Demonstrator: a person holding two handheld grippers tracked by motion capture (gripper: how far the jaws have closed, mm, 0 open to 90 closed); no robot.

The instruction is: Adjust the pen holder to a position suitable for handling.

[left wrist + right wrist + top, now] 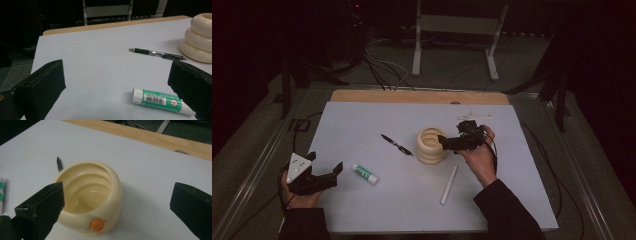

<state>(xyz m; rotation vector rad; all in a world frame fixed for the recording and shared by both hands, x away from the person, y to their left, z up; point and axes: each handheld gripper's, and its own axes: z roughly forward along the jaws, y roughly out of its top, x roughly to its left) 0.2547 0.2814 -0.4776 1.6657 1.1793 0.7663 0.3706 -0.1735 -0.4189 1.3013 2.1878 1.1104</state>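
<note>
Your left gripper (pixel 324 172) gapes empty beside the glue stick (pixel 365 173); right gripper (pixel 451 143) hangs released over the cream pot (pixel 430 145).

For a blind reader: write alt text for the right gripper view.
A cream ribbed holder with an orange button stands empty on the white table sheet, framed by the right gripper's open black jaws. A black pen's tip peeks out behind it.
</note>
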